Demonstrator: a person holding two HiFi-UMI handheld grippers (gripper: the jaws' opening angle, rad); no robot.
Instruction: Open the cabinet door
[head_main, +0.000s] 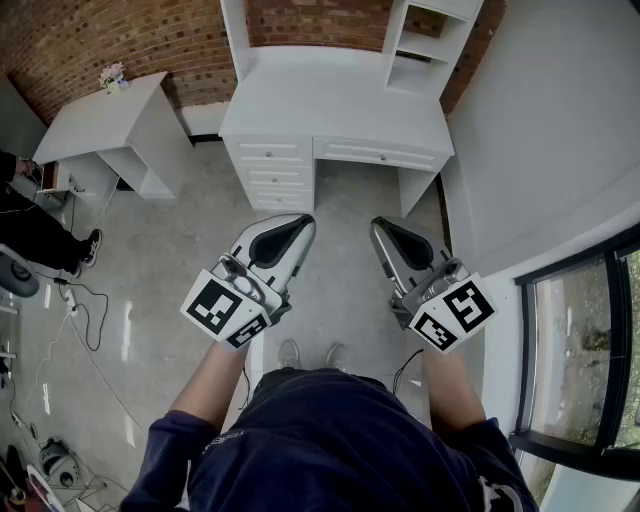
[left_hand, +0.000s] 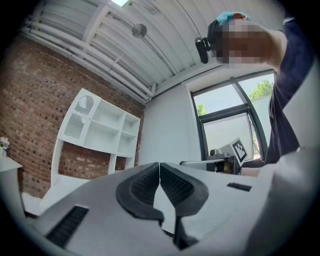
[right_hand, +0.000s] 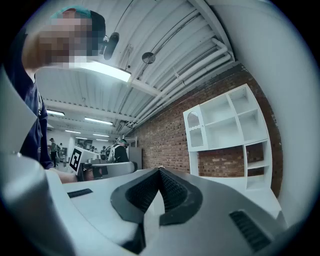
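Note:
A white desk (head_main: 330, 105) with a drawer stack (head_main: 272, 172) and a shelf hutch (head_main: 425, 45) stands against the brick wall ahead. The hutch (left_hand: 100, 130) has a small door with a fan-shaped panel (left_hand: 84, 116) in its upper left compartment, and that door (right_hand: 194, 129) looks closed. My left gripper (head_main: 300, 226) and right gripper (head_main: 380, 228) hover side by side over the floor, well short of the desk. In the left gripper view my left gripper (left_hand: 159, 166) has its pads touching and nothing between them. My right gripper (right_hand: 160, 171) is shut and empty too.
A second white desk (head_main: 105, 125) with a small flower pot (head_main: 112, 76) stands at the left. A seated person (head_main: 35, 235) and floor cables (head_main: 80, 310) are at the far left. A white wall and a dark-framed window (head_main: 575, 350) close off the right.

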